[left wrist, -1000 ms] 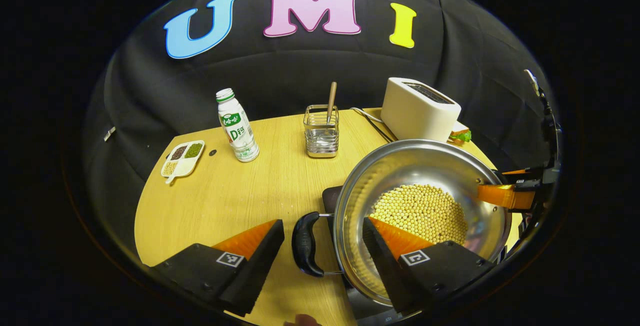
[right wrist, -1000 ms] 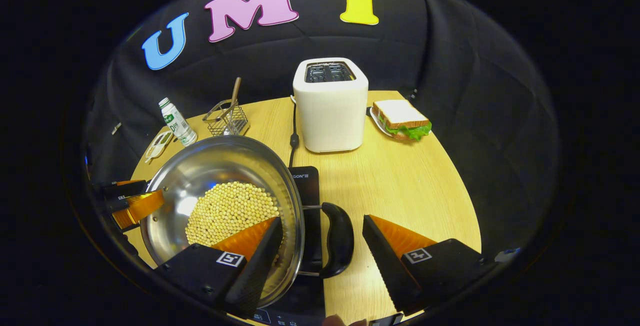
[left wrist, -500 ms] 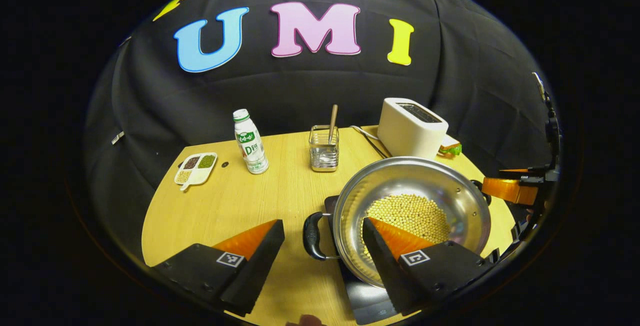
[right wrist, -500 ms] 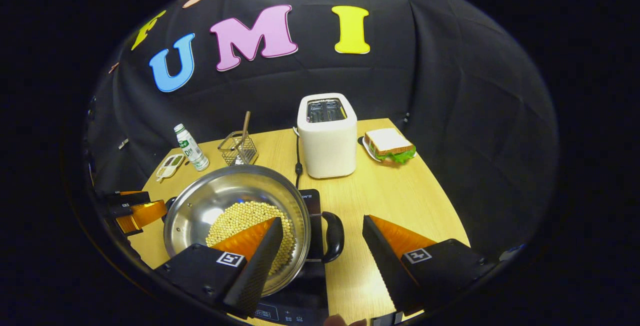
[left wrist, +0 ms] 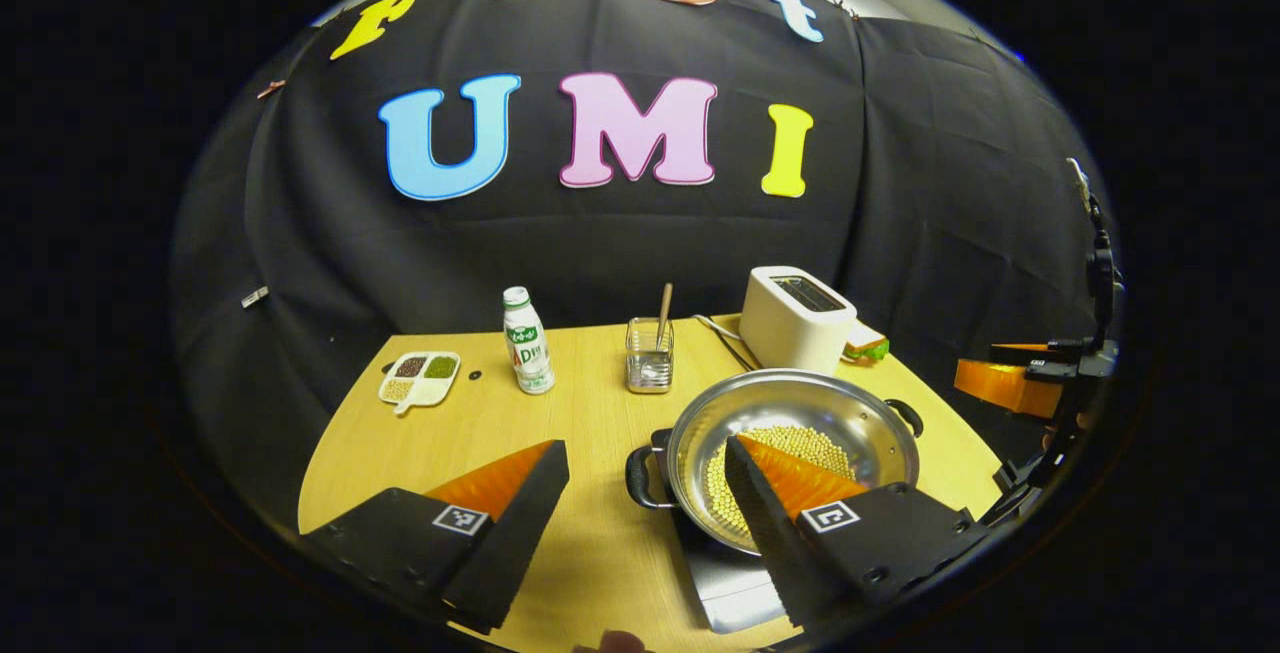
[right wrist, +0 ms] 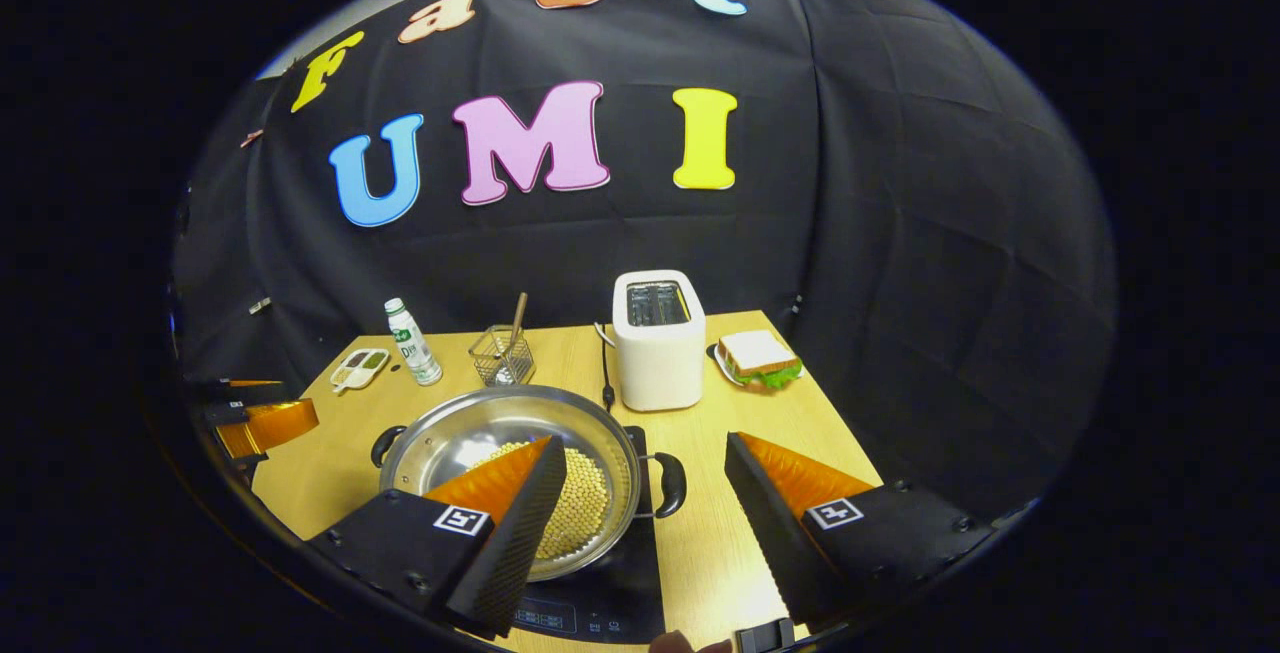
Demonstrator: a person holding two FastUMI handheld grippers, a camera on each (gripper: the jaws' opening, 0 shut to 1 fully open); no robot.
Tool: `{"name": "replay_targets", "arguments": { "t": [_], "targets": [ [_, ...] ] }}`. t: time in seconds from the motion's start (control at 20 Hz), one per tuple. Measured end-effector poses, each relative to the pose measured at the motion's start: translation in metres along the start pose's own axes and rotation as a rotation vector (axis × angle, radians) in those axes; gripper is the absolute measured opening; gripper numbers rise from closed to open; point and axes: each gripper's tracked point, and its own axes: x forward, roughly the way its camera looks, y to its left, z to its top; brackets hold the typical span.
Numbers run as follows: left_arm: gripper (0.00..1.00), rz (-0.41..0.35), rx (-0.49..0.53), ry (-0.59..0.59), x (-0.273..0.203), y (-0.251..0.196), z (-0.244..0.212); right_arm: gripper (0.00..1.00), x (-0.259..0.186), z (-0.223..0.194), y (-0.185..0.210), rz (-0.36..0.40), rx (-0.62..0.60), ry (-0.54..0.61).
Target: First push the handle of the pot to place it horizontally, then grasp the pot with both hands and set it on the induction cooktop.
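On the wooden table point(left wrist: 470, 433), the steel pot point(left wrist: 795, 453) holding pale beans point(left wrist: 800, 443) sits on the induction cooktop point(left wrist: 730, 583), its black handle point(left wrist: 640, 478) pointing left. The left gripper point(left wrist: 645, 493) hangs above with fingers spread wide, touching nothing. Farther off stand a bottle point(left wrist: 527, 341), a wire basket point(left wrist: 650, 368), a toaster point(left wrist: 797, 318) and a sectioned dish point(left wrist: 420, 379). The other gripper point(left wrist: 1010, 383) shows at right.

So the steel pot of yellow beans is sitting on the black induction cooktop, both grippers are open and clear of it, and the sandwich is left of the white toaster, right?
Not quite. In the right gripper view the sandwich lies right of the white toaster. The rest holds: the steel pot of yellow beans sits on the black induction cooktop, with the right gripper and left gripper open and clear.
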Motion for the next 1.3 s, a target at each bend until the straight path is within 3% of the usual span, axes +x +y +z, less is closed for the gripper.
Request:
{"name": "replay_targets", "arguments": {
  "t": [0.25,0.6,0.95,1.3],
  "targets": [
    [0.98,-0.003,-0.015,-0.105,-0.043,0.008,0.026,0.99,-0.042,0.046,0.022,0.004,-0.026,-0.142],
    [0.97,0.037,-0.129,-0.212,-0.108,0.029,0.04,0.99,-0.105,0.098,0.056,0.021,-0.044,-0.312],
    [0.95,0.121,-0.047,-0.375,-0.17,0.068,0.075,0.98,-0.16,0.12,0.083,0.012,-0.068,-0.449],
    [0.95,0.134,-0.025,-0.466,-0.213,0.08,0.085,0.99,-0.193,0.124,0.103,-0.015,-0.121,-0.529]
  ]
}}
